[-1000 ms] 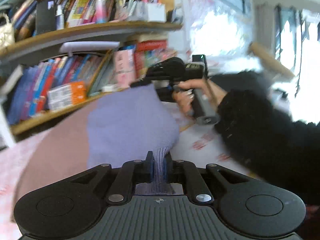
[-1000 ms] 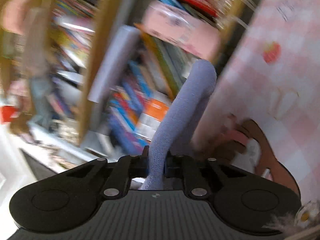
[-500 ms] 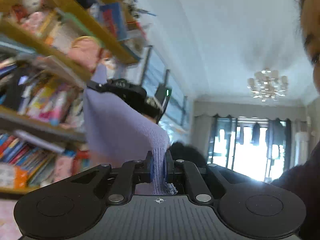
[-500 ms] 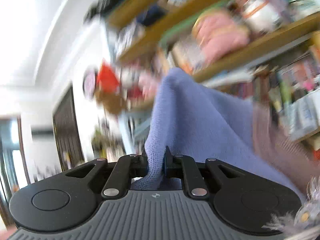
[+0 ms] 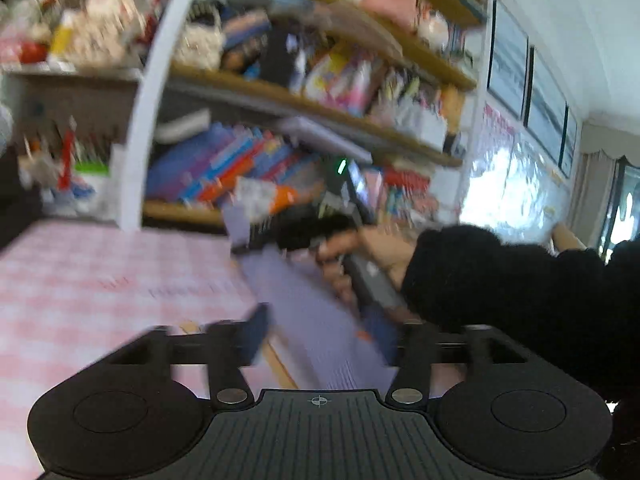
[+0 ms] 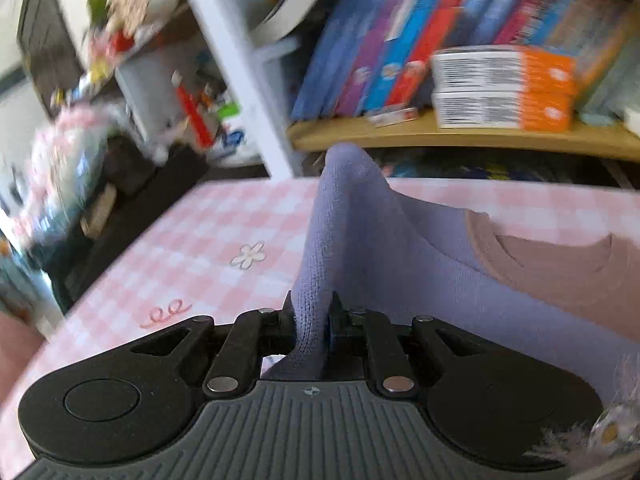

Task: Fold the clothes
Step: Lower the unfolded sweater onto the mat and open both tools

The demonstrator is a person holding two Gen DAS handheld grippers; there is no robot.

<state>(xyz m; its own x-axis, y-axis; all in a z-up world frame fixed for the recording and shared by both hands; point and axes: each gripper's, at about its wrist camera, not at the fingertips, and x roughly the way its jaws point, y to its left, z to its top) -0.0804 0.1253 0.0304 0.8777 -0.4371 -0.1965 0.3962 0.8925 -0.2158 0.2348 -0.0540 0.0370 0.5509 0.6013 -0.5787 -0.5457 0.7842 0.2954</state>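
My right gripper (image 6: pixel 312 320) is pinching a bunched ridge of the lilac sweater (image 6: pixel 392 248), both pads pressed hard into the knit, and the cloth rises from the pinch in a peak before falling away to the right. There it lies on the pink checked tablecloth (image 6: pixel 208 240), with its dusty-pink panel (image 6: pixel 568 268) farther right. My left gripper (image 5: pixel 320 336) has its fingers spread wide; a band of the same lilac cloth runs through the gap between them toward my other hand, but nothing is clamping it, though the blur leaves me unsure whether it brushes the right-hand pad. In the left view my right hand (image 5: pixel 360 248) grips its tool just beyond, with the bookshelf (image 6: pixel 460 136) at the far edge of the table. I judge the step to be laying the garment down flat for its first fold. To do it well I would keep the right pinch firm and low, lowering the peak so the cloth settles without a wrinkle. The free left gripper should take a fresh hold on a matching edge, not a mid-panel bunch. A soft knit sags and stretches, so pulling evenly from both sides matters.
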